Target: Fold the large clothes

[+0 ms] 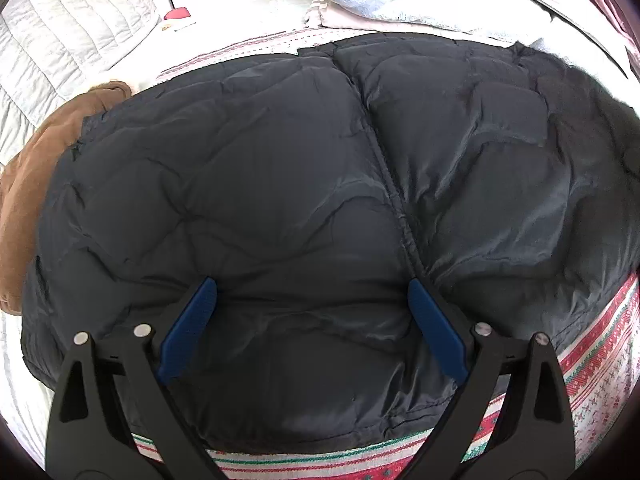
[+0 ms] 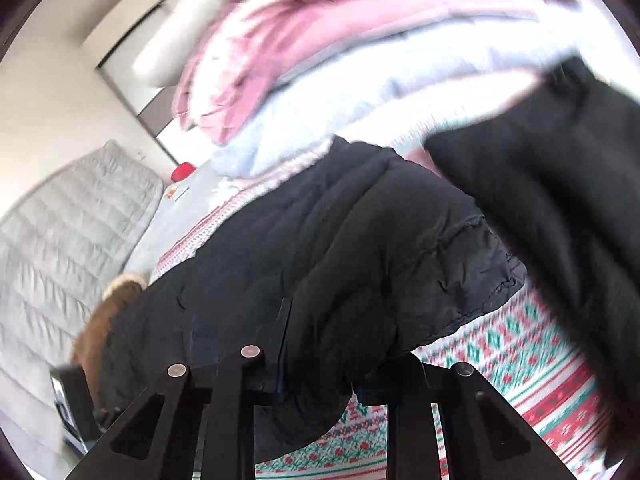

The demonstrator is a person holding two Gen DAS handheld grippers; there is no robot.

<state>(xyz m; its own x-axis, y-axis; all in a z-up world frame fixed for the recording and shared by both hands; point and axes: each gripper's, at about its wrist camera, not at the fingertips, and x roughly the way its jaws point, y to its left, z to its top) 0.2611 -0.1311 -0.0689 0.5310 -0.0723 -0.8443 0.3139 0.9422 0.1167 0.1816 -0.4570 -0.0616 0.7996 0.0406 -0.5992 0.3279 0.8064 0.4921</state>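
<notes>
Near edge first: left gripper (image 1: 312,312) sits over the lower middle of the dark puffer jacket (image 1: 320,180), blue fingertips (image 1: 192,328) spread wide, nothing pinched. The pads look to be resting on or just above the fabric; can't tell which.

Right gripper (image 2: 332,360): its view is blurred and the tips are buried in dark fabric. Arms have drawn in close, and a dark fold of the jacket (image 2: 400,260) bunches right at the tips and drapes off them, so I read it as clamped on the jacket's edge. A dark flap, probably a sleeve, hangs in the air at upper right of that view.

Jacket lies flat on the patterned blanket (image 1: 600,352), centre seam running away from the left gripper. Brown fur trim (image 1: 24,200) is at the jacket's left end. Farther off: pink and pale blue clothes (image 2: 320,60) piled beyond the jacket, quilted grey bedding (image 1: 72,20) at far left.

Risks, my read:
- Slick shell plus thick fill: a thin pinch could slip off mid-fold.
- With the left pads not clamped, the body could drag across the blanket with the pull.
- The dangling flap could land crooked or catch the pile behind.
</notes>
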